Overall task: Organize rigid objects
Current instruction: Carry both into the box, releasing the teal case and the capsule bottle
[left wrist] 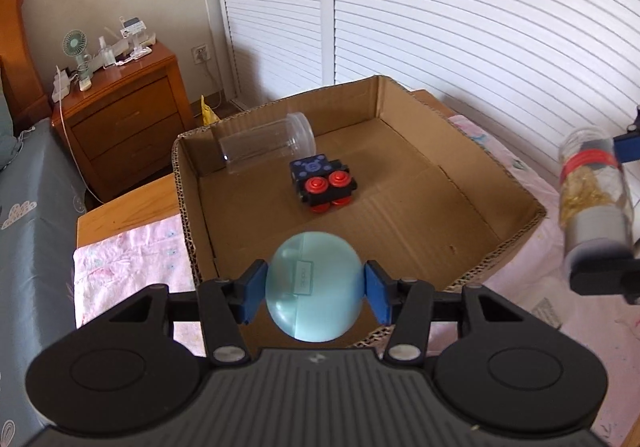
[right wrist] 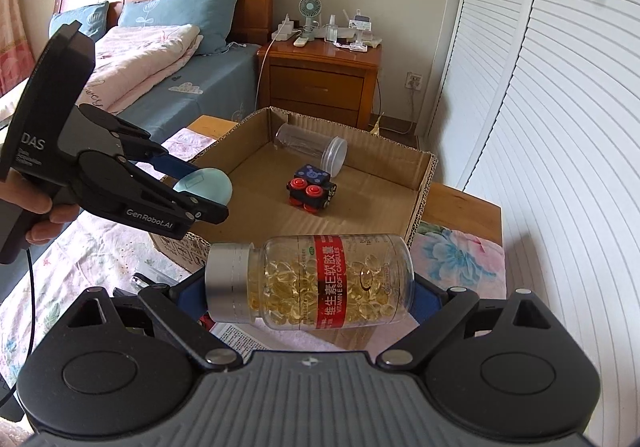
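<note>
My left gripper is shut on a pale blue round case, held above the near edge of the open cardboard box. The same gripper and case show at the left of the right wrist view. My right gripper is shut on a clear bottle of yellow capsules with a silver cap, lying sideways between the pads, just outside the box. That bottle appears at the right edge of the left wrist view. Inside the box lie a clear empty jar and a black toy block with red buttons.
The box sits on a pink floral cloth over a wooden table. A wooden nightstand with a small fan and clutter stands behind, a bed to the left, white louvred doors at the back. A person's hand holds the left gripper.
</note>
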